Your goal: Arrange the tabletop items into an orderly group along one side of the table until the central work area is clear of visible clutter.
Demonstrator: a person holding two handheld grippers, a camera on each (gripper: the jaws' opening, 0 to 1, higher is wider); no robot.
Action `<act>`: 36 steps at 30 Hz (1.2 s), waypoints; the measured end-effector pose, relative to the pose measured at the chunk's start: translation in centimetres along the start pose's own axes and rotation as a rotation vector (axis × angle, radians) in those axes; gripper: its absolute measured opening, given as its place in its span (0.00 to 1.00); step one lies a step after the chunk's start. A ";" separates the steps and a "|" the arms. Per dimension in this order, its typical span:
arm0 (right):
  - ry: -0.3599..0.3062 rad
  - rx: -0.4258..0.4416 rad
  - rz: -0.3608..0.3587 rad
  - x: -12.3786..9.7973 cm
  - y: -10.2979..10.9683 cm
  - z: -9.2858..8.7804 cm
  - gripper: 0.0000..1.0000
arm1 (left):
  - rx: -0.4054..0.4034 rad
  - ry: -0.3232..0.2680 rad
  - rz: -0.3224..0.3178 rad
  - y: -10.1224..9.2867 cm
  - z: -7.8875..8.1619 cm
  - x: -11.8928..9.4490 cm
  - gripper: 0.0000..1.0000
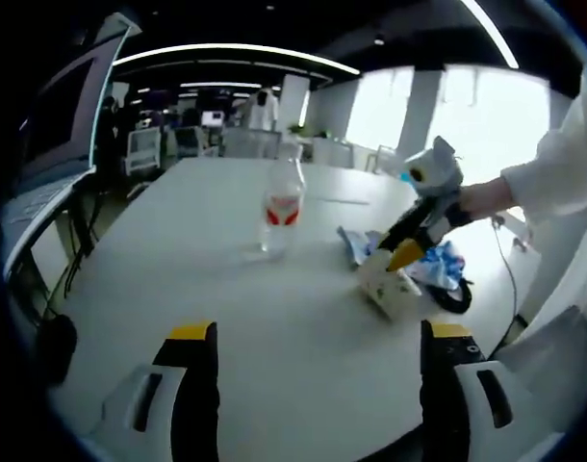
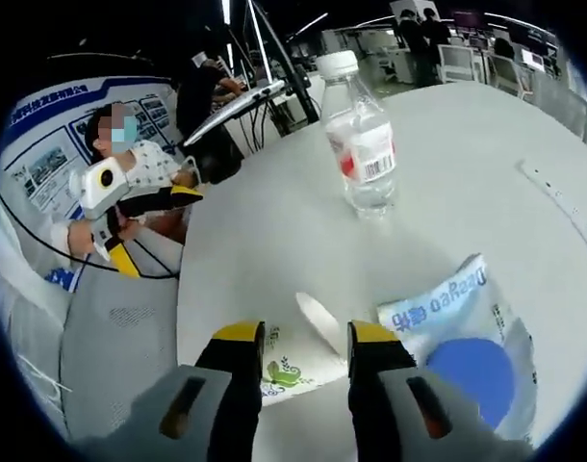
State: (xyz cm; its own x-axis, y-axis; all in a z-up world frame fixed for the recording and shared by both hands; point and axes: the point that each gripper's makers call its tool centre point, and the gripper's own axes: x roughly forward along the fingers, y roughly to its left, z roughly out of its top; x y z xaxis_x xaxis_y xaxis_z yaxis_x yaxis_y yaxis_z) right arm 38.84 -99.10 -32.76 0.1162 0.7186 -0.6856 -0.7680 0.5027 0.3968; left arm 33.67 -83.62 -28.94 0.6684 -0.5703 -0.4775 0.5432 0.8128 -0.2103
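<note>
In the left gripper view, the left gripper (image 1: pixel 318 361) is held low over the near part of the white table (image 1: pixel 178 250), its jaws spread wide with nothing between them. Further right and well beyond it, a clear water bottle (image 1: pixel 281 207) with a red label is seen standing upright near the middle of the table. To the right of the bottle, the right gripper (image 1: pixel 401 258) is seen reaching in from a white sleeve (image 1: pixel 558 173), its yellow tips down on a small white carton (image 1: pixel 390 287), with a blue snack packet (image 1: pixel 438 265) and a dark round object (image 1: pixel 457 294) just beside it at the table's right edge. In the right gripper view, the jaws are seen set fairly close together, and a white flap of the carton (image 2: pixel 298 361) rises in the gap between them; whether the flap is actually pinched cannot be told. The bottle (image 2: pixel 364 144) stands beyond, and the blue packet (image 2: pixel 457 337) lies just to the right of the jaws. The cluttered items are judged to be already grouped near one side, with the bottle left alone in the centre. A thin flap is a weak hold: if the carton is lifted or dragged by it, it could slip free or tip. A sideways sweep could also push the packet off the edge, and the bottle could be toppled if it is struck high.
</note>
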 end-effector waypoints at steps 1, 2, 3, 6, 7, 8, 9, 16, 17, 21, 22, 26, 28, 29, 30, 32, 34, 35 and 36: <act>-0.005 0.003 0.003 0.0 0.1 0.0 0.28 | 0.002 0.004 0.003 0.1 -0.1 -0.1 0.80; -0.012 0.025 -0.001 0.0 0.1 0.1 0.26 | 0.003 0.003 0.006 0.1 -0.1 -0.2 0.80; -0.012 0.026 0.002 0.0 0.2 0.1 0.24 | 0.002 0.004 0.008 0.2 -0.2 -0.3 0.80; -0.017 0.023 0.040 -0.4 1.1 0.1 0.07 | -0.004 0.006 0.010 0.3 -0.3 -0.3 0.79; -0.024 0.067 0.060 -0.3 1.6 0.2 0.04 | -0.005 0.006 0.013 0.3 -0.4 -0.3 0.79; -0.036 0.102 0.093 -0.4 2.2 0.4 0.03 | -0.007 0.007 0.014 0.4 -0.4 -0.3 0.79; -0.036 0.116 0.108 -0.5 2.5 0.4 0.02 | -0.011 0.009 0.015 0.4 -0.5 -0.3 0.78; -0.080 0.102 0.100 -1.0 3.7 2.1 0.00 | -0.017 0.002 0.017 0.9 -0.3 -0.5 0.78; -0.081 0.095 0.098 -1.1 3.8 2.2 0.00 | -0.019 0.002 0.016 0.9 -0.3 -0.5 0.78; -0.111 0.070 0.078 -1.7 3.8 3.4 0.00 | -0.021 0.003 0.011 1.0 -0.2 -0.5 0.78; -0.123 0.064 0.074 -1.9 3.7 3.8 0.00 | -0.019 0.001 0.012 1.1 -0.2 -0.5 0.78; -0.153 0.044 0.049 -2.2 3.5 4.8 0.00 | -0.019 -0.003 0.010 1.1 0.0 -0.4 0.78; -0.162 0.035 0.034 -2.3 3.3 5.1 0.00 | -0.016 -0.003 0.010 1.1 0.0 -0.4 0.78; -0.168 0.030 0.026 -2.3 3.1 5.3 0.00 | -0.017 -0.003 0.009 1.1 0.1 -0.4 0.78; -0.170 0.026 0.022 -2.2 3.1 5.5 0.00 | -0.017 -0.004 0.009 1.1 0.1 -0.4 0.78; -0.181 0.012 -0.008 -2.2 2.5 5.8 0.00 | -0.020 -0.008 0.009 1.1 0.2 -0.4 0.78; -0.193 0.003 -0.024 -2.2 2.2 6.1 0.00 | -0.024 -0.005 0.012 1.2 0.2 -0.4 0.79; -0.202 -0.002 -0.034 -2.3 2.1 6.3 0.00 | -0.025 -0.005 0.012 1.2 0.2 -0.4 0.79; -0.207 -0.004 -0.038 -2.3 1.9 6.5 0.00 | -0.029 -0.007 0.010 1.1 0.2 -0.4 0.79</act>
State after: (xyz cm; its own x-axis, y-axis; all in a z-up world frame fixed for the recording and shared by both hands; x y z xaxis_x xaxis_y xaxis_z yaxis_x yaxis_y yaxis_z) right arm 41.18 -96.64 -26.48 0.2718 0.7826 -0.5600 -0.7628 0.5300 0.3705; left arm 34.15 -82.49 -28.81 0.6775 -0.5629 -0.4734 0.5219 0.8215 -0.2299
